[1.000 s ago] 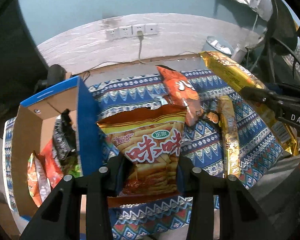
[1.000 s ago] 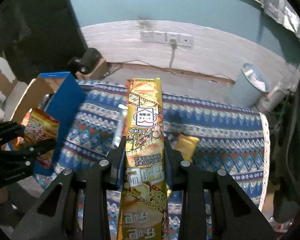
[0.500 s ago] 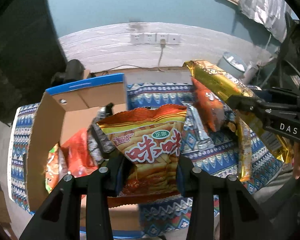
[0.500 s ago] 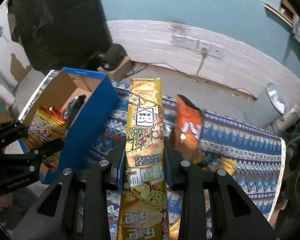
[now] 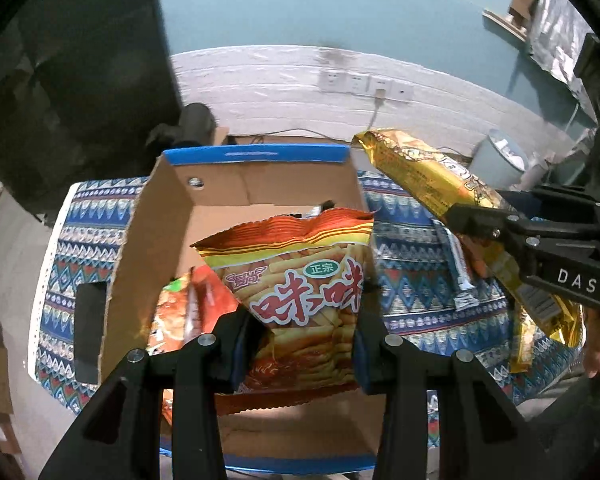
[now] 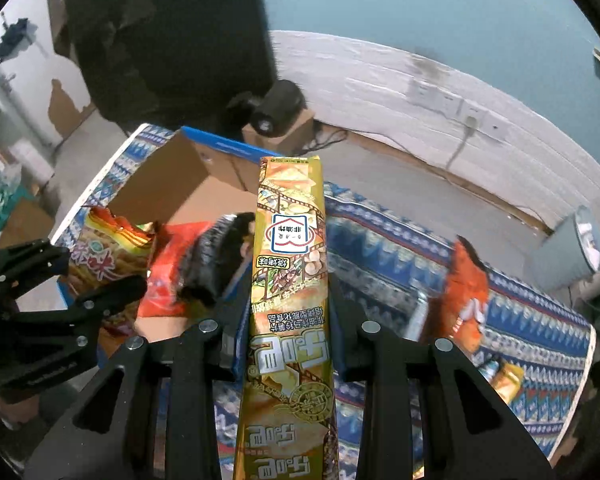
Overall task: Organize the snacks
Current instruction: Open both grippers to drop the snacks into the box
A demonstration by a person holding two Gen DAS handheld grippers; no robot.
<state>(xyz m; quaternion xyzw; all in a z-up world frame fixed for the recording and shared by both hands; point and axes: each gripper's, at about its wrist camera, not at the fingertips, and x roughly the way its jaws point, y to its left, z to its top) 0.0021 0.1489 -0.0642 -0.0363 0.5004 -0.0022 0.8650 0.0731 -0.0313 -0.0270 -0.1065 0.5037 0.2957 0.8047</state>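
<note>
The orange snack bag (image 5: 300,292) hangs over the open cardboard box (image 5: 152,216), pinched near its lower half by the left gripper (image 5: 305,344), whose jaws are closed narrow on it. Below and left of it, inside the box, lie a red packet (image 5: 204,304) and a dark packet (image 6: 216,256). To the right, the right gripper (image 6: 288,344) has its jaws clamped on the long gold snack pack (image 6: 290,280), held just beside the box's right wall, its tip near the rim. Further right, on the patterned cloth (image 5: 412,264) covering the counter, an orange packet (image 6: 466,292) and a slim silver stick (image 5: 458,268) lie loose. The step in hand looks like dropping the orange bag into the box; next, lowering it and opening the jaws, then bringing the gold pack over the rim without the two grippers colliding.
</note>
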